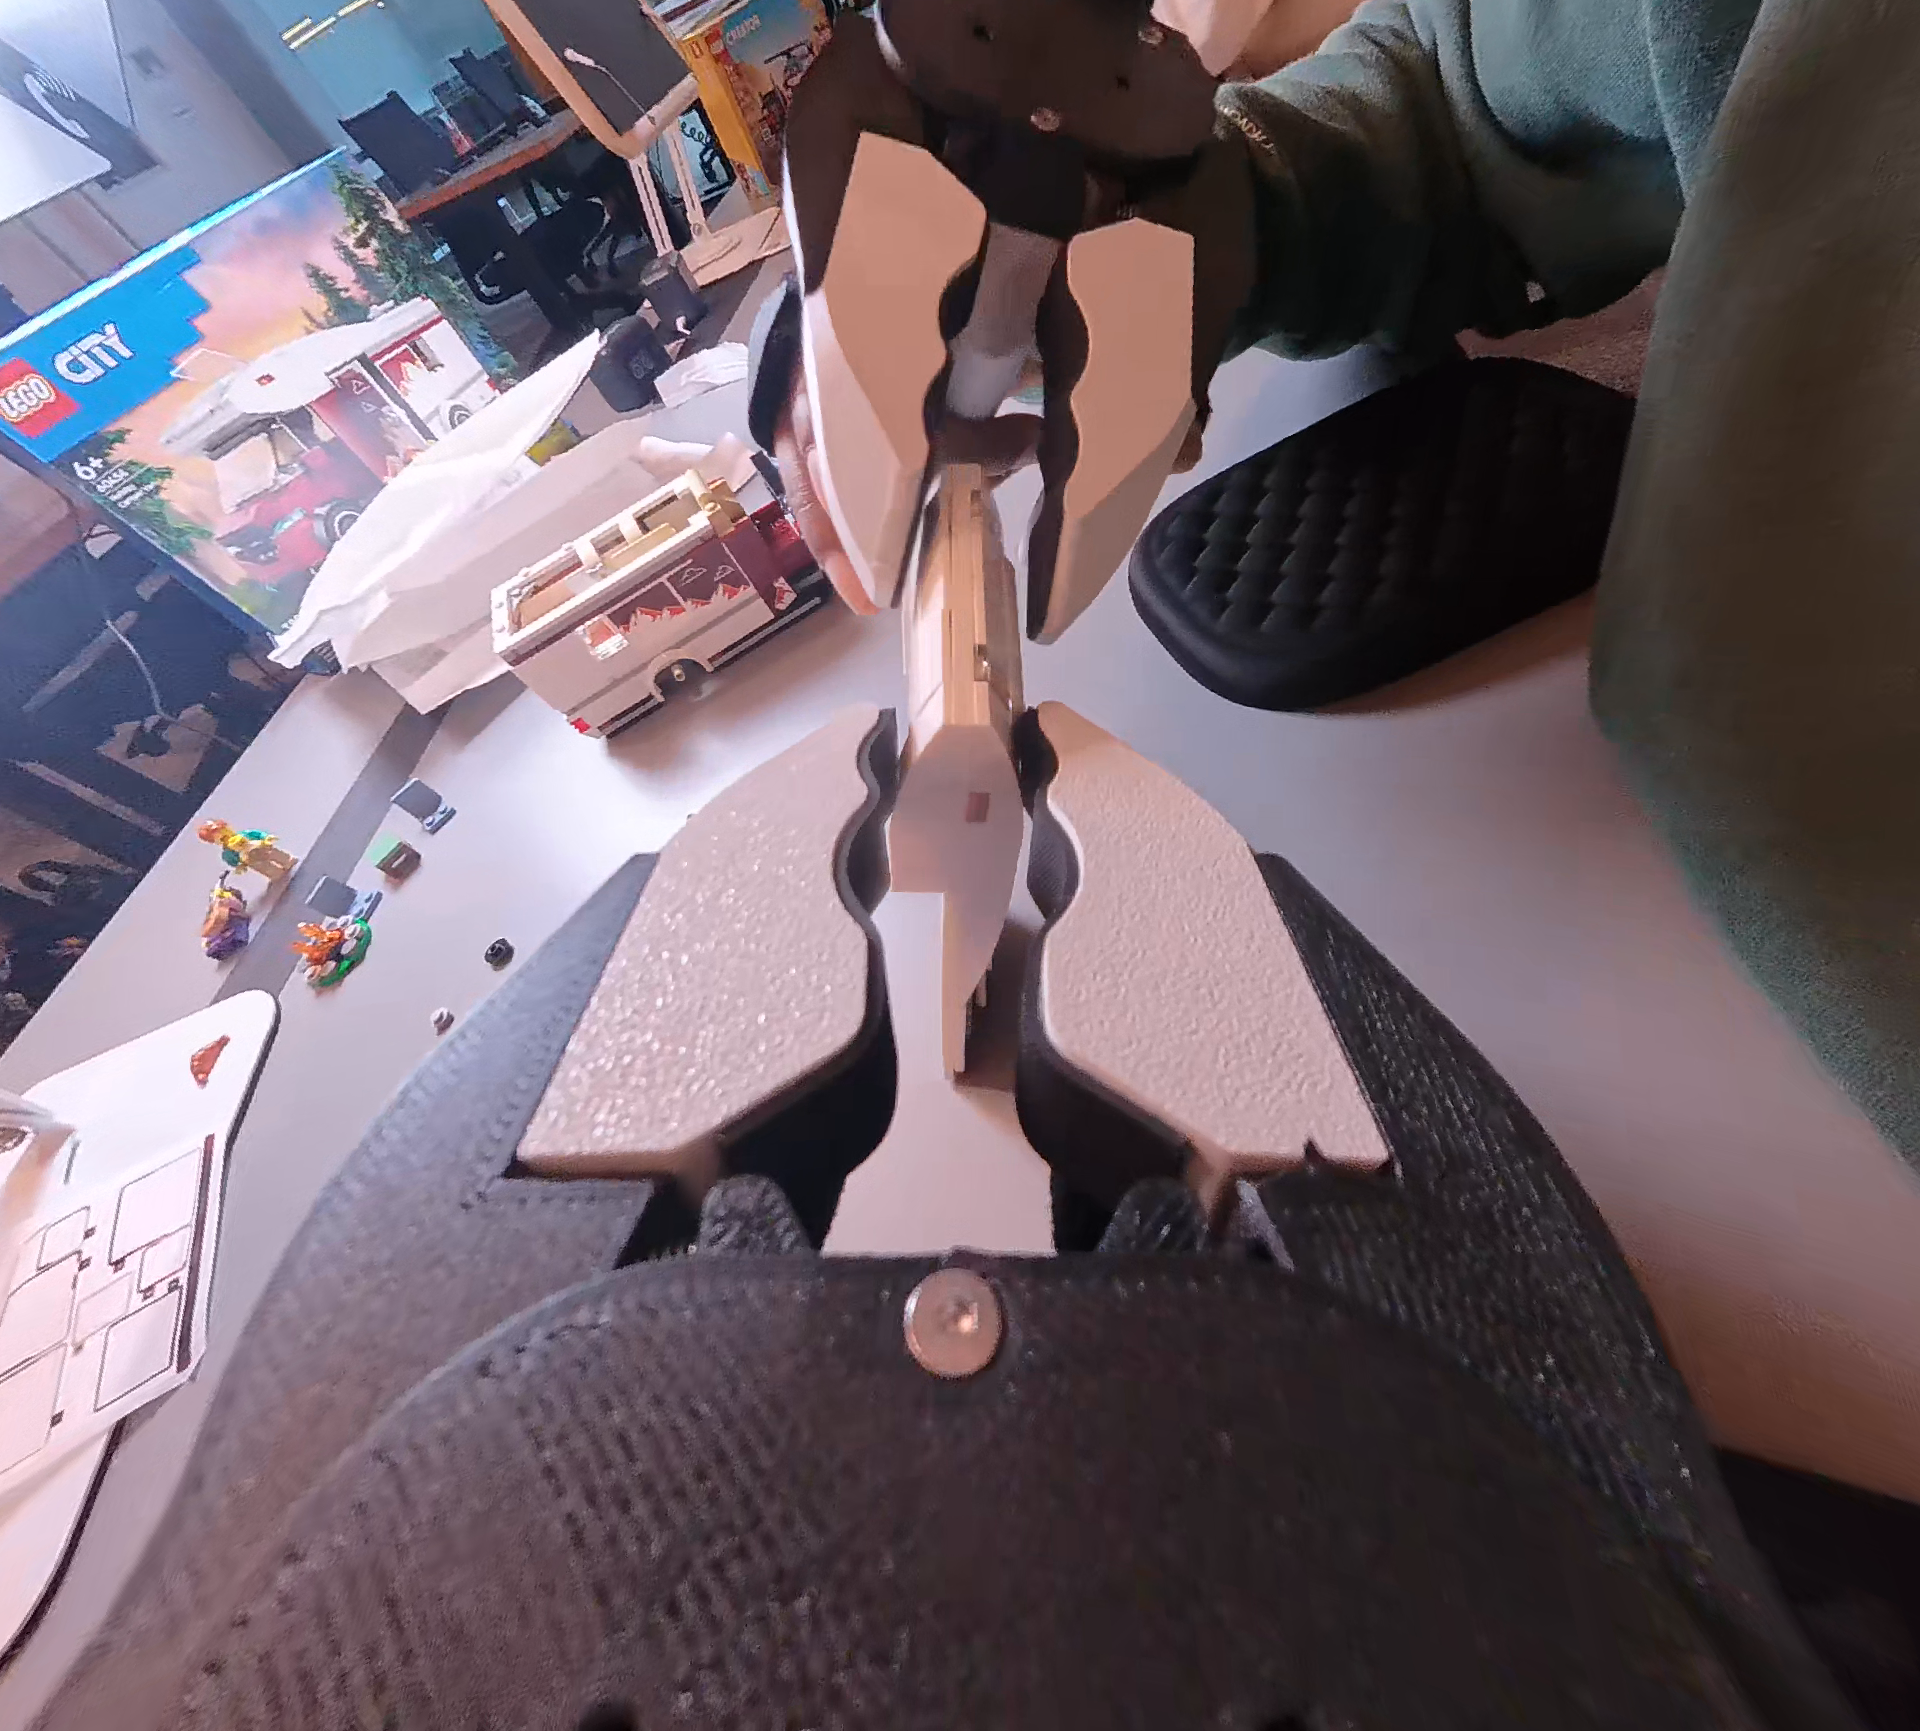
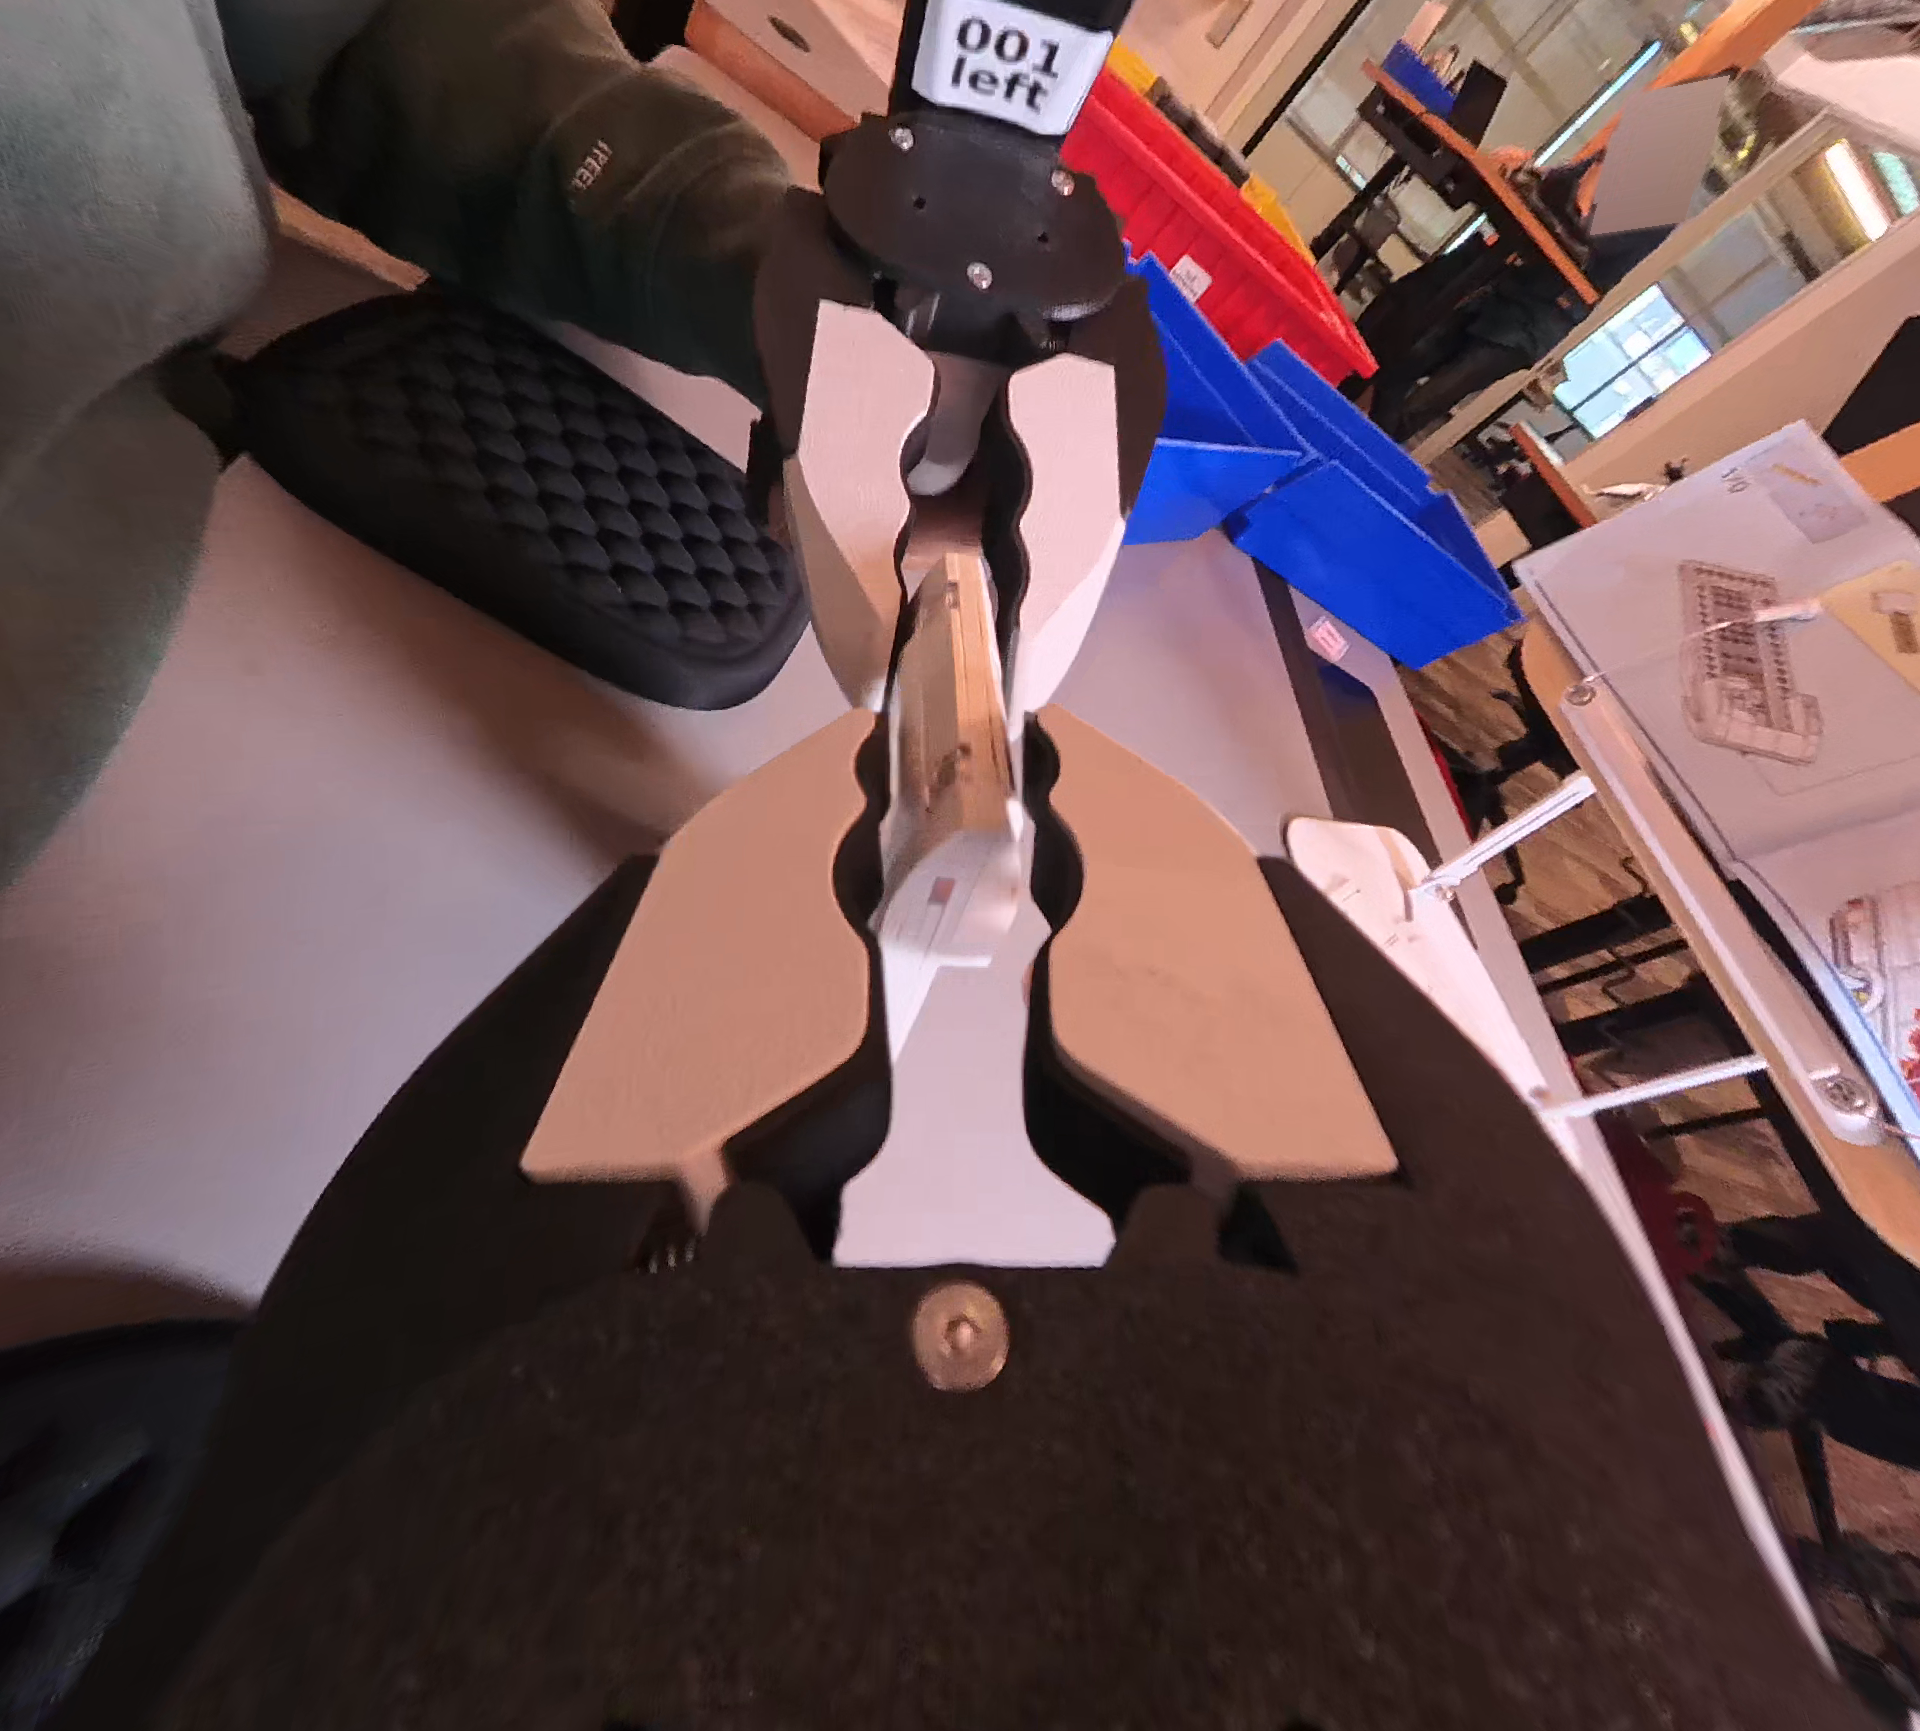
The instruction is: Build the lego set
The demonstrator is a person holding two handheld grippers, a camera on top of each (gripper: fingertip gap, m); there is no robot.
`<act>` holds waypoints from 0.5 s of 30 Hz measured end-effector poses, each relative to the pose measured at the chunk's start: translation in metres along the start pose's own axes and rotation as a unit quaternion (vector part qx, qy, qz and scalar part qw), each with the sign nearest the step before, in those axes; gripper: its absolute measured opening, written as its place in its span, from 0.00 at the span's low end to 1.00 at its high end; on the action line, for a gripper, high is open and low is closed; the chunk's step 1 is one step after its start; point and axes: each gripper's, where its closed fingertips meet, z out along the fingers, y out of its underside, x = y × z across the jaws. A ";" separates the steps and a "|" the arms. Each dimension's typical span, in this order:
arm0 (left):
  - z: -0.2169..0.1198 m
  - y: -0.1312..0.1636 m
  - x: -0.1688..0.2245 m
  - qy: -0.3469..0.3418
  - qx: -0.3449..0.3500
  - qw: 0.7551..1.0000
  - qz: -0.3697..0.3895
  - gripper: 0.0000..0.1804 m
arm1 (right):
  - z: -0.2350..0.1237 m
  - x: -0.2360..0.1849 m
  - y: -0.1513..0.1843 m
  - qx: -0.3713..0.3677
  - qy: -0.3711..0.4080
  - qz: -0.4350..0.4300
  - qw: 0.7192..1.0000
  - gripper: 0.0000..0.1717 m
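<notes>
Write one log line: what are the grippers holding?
left gripper: shut on white brick panel | right gripper: grips other end | above table | toy camper behind

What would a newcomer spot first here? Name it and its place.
The long white and tan brick-built panel in mid-air over the table, the left gripper clamping its near end and the right gripper at its far end. Next, left on the table, the toy camper van before its colourful box.

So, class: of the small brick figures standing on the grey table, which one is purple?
The purple figure, standing between the yellow-green figure and the orange-and-green flame piece.
</notes>
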 end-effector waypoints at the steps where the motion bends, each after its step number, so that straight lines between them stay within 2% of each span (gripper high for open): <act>1: -0.001 0.000 0.000 -0.001 -0.001 1.000 0.000 0.13 | -0.002 0.000 0.002 -0.002 -0.008 0.012 1.000 0.14; 4: -0.002 0.001 0.000 -0.005 -0.007 1.000 0.009 0.13 | -0.003 0.000 0.004 -0.001 -0.023 0.037 0.999 0.12; 15: -0.004 -0.004 0.003 0.027 0.006 0.998 -0.056 0.13 | -0.004 -0.003 -0.002 -0.014 -0.023 -0.002 1.000 0.11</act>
